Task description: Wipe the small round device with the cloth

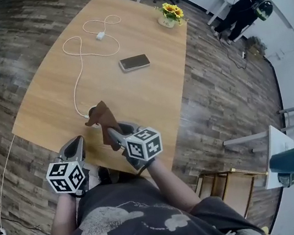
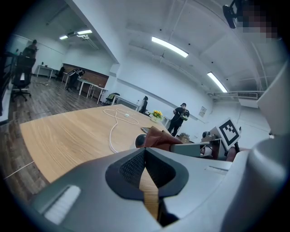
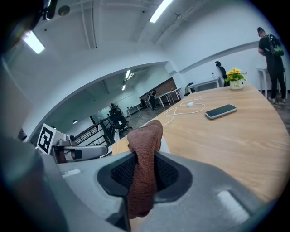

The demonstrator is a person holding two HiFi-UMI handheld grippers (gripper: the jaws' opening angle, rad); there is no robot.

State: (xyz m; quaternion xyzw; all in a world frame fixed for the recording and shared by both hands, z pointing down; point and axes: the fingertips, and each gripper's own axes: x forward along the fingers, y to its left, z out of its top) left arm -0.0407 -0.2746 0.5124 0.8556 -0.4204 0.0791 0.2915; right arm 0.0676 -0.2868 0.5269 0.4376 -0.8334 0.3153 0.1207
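A brown cloth [image 1: 102, 119] hangs over the near end of the wooden table [image 1: 150, 102], with my right gripper [image 1: 114, 134] shut on it. In the right gripper view the cloth [image 3: 145, 149] is folded between the pads and sticks up above them. In the left gripper view the small round device [image 2: 139, 141] shows as a dark disc on the table, half hidden behind the cloth [image 2: 159, 137]. In the head view the cloth covers the device. My left gripper [image 1: 77, 146] hovers at the table's near edge, left of the cloth, its jaws shut with nothing between them [image 2: 144, 168].
A white cable [image 1: 80, 69] runs from the cloth area up the table to a plug [image 1: 100, 36]. A phone [image 1: 134, 62] lies mid-table and a pot of yellow flowers [image 1: 170, 13] stands at the far end. A person [image 1: 242, 10] stands far right.
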